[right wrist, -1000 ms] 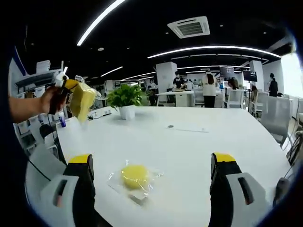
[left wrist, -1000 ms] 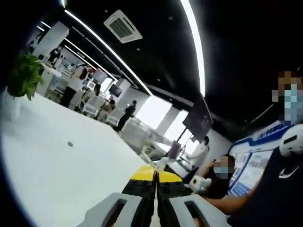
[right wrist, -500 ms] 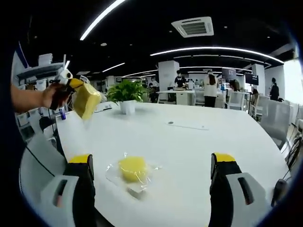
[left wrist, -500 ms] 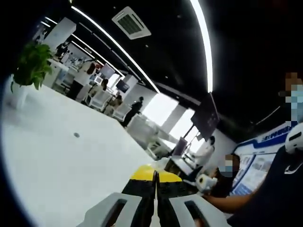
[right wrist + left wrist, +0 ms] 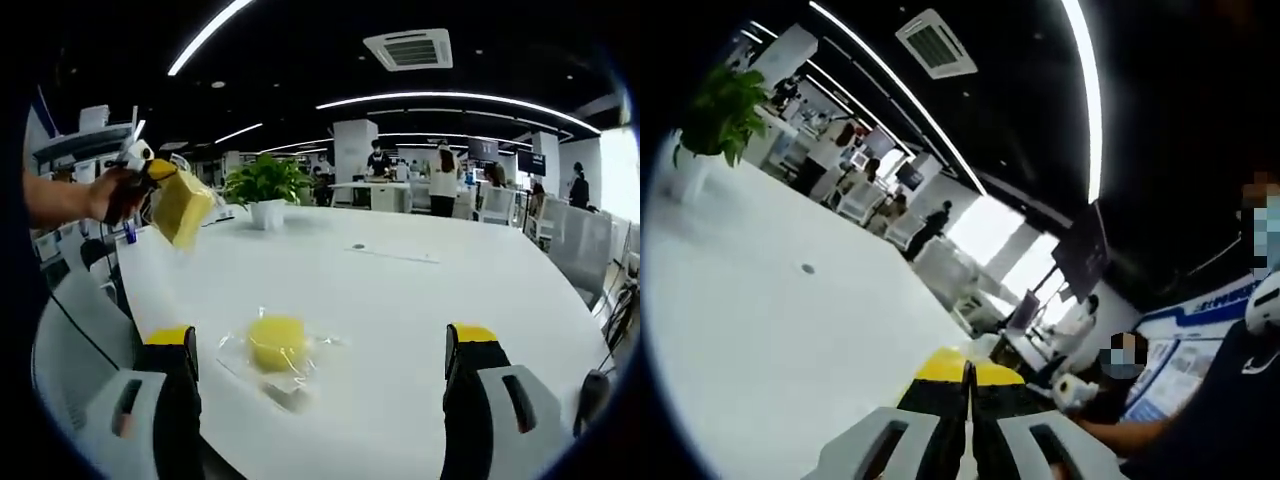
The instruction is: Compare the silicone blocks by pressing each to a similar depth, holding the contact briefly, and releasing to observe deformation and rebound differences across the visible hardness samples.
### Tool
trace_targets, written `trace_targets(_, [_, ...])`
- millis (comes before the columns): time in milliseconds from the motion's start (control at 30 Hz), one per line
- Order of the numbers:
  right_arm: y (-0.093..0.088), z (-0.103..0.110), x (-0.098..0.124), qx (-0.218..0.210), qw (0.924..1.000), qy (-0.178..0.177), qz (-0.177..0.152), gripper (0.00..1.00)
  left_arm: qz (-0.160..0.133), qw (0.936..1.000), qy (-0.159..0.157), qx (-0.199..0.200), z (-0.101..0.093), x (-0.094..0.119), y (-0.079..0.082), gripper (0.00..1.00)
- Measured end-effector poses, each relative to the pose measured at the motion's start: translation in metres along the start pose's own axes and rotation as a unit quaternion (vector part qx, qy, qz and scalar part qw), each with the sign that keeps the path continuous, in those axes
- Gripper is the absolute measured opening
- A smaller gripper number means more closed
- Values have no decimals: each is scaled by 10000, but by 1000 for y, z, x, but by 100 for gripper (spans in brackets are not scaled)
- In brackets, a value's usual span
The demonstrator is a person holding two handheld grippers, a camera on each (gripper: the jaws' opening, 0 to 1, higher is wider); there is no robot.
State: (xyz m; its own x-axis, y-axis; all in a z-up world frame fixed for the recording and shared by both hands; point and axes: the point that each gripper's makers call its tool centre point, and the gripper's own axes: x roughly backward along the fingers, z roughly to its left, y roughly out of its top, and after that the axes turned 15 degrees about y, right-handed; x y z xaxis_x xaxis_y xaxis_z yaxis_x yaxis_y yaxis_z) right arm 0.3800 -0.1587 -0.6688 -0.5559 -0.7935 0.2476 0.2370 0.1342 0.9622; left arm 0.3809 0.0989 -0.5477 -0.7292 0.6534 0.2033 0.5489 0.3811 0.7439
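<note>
In a bright open-plan office, I hold my right gripper low over the broad white bench, its fingers spread wide apart and empty, framing the round yellow silicone block in its clear plastic wrapper that lies flat on the bench between and just ahead of them; I judge the wide spread leaves room to bring one finger down on the block for a press. My left gripper, seen from the right gripper view, is raised well above the bench at the far left, and a second, paler yellow silicone block in a clear bag hangs from its tip, apparently clamped there, likely lifted clear so the two samples can be told apart. In the left gripper view its yellow-tipped fingers meet with no gap, though the held block itself is hidden behind them there. A potted green plant in a white pot stands far back on the bench, well apart from both blocks. By my reading, no press on the bench sample has begun: it lies untouched and undeformed.
</note>
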Motion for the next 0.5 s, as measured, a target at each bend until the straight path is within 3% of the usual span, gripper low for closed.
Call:
trace_targets(367, [-6,5,-4,-109,9999,5,41,96,46,9999,59,142,13,0,-10,0])
trace_targets(500, [-6,6,-6,-118,9999,0,40,96,217,9996,185,92,24,-3,-29,0])
